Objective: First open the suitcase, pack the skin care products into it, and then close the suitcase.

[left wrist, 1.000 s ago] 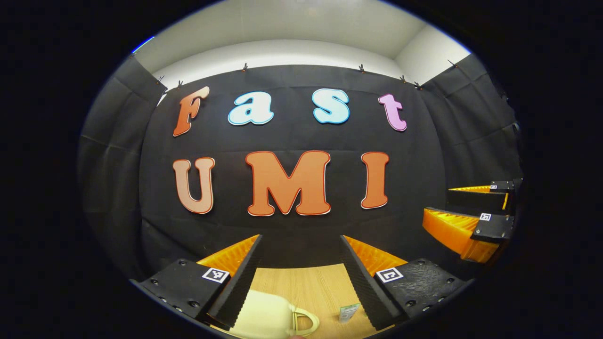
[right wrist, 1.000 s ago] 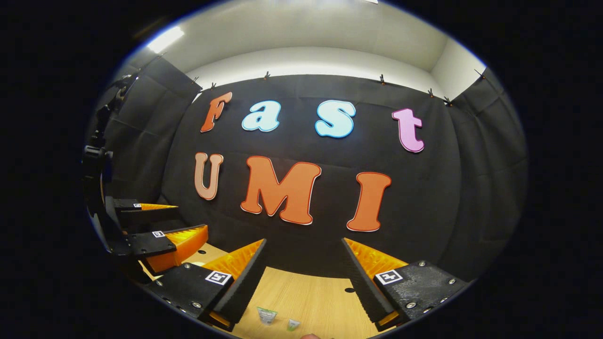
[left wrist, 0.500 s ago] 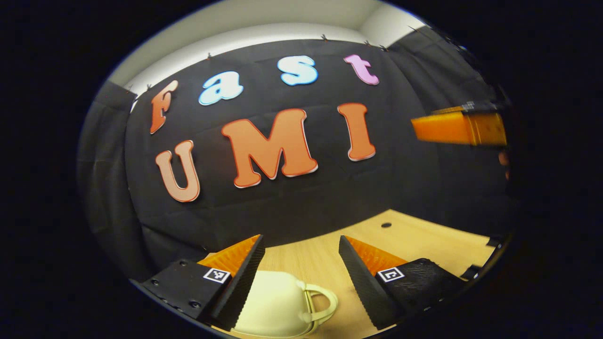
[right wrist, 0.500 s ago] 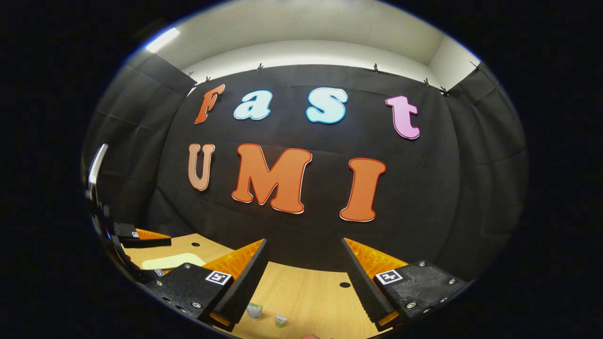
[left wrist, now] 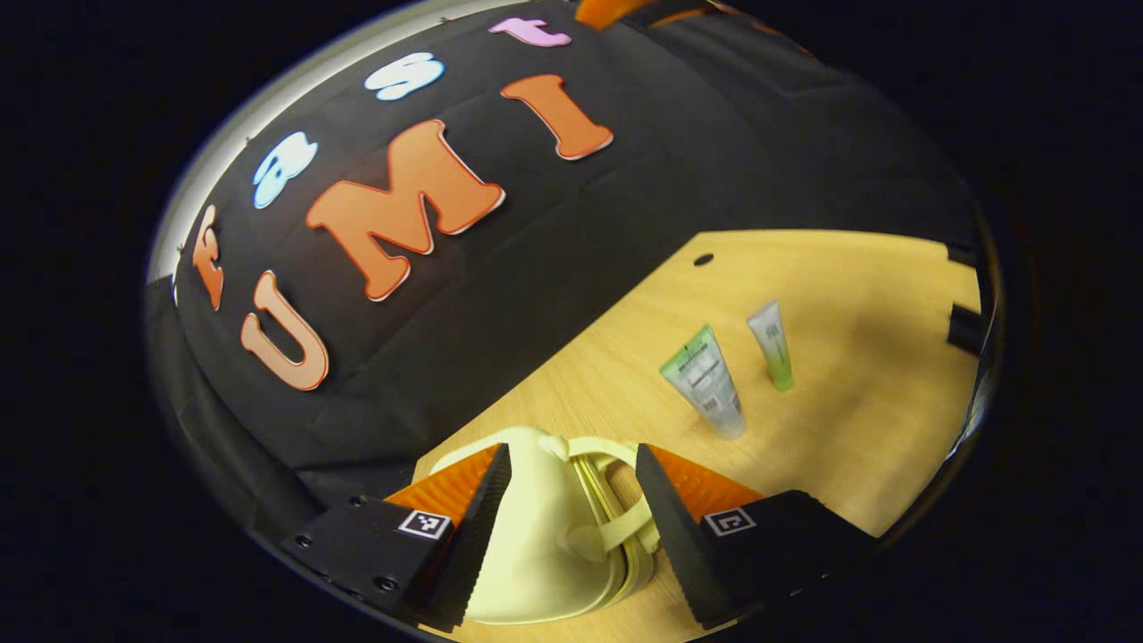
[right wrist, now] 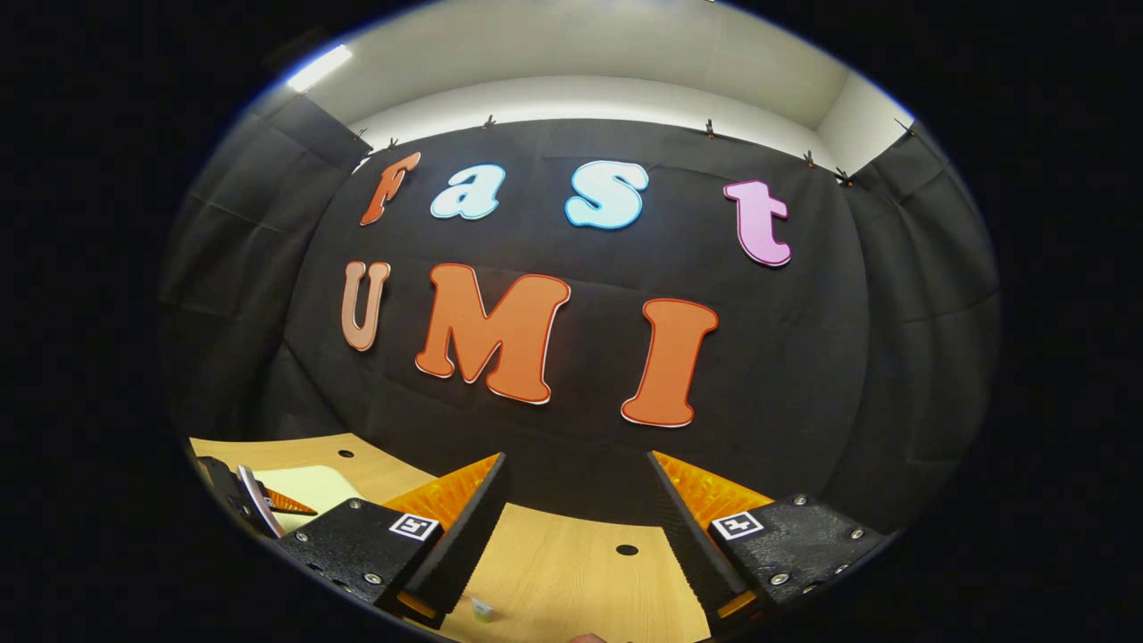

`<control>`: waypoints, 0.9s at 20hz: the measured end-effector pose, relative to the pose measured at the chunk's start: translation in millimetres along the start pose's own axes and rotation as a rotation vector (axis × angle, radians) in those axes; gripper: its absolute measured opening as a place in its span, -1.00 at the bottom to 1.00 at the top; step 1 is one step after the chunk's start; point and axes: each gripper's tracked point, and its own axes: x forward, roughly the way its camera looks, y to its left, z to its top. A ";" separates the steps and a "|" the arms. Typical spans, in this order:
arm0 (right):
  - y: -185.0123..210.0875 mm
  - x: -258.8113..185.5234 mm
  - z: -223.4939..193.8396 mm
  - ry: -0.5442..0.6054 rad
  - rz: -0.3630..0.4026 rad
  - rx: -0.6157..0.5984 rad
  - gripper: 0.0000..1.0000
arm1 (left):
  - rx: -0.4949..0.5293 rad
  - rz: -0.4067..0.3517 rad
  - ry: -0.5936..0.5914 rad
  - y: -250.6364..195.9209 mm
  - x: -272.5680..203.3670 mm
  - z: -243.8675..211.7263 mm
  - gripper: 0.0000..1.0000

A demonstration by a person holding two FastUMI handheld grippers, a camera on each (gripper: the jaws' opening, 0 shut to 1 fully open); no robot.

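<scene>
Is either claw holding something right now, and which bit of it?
Nothing is held. The left claw hangs open around the closed suitcase near its handle; the right claw is open.

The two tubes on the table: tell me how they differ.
The near tube is larger and wider; the far tube is slimmer and shorter. The near tube has a green crimped end and a grey body; the far tube is grey at its crimped end and green at its cap end. Both lie flat on the wooden table, roughly parallel, apart from each other.
</scene>
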 end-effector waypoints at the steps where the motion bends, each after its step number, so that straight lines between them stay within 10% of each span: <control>1: -5.8 0.4 -3.2 0.004 -0.009 0.000 0.90 | 0.033 -0.010 0.019 -7.5 3.9 -7.5 0.75; 11: -37.9 6.1 -28.8 0.031 -0.019 0.055 0.90 | 0.411 0.001 0.187 -32.5 30.2 -62.7 0.50; 13: -38.5 8.6 -31.5 0.029 -0.009 0.061 0.92 | 0.460 0.028 0.207 -35.8 37.6 -64.7 -0.39; 15: -36.7 9.2 -33.0 0.026 0.011 0.063 0.91 | 0.460 0.068 0.200 -30.3 30.1 -57.5 -0.83; 18: -32.1 9.3 -35.2 0.013 0.037 0.057 0.91 | 0.321 0.057 0.194 -17.6 31.4 -50.1 -0.95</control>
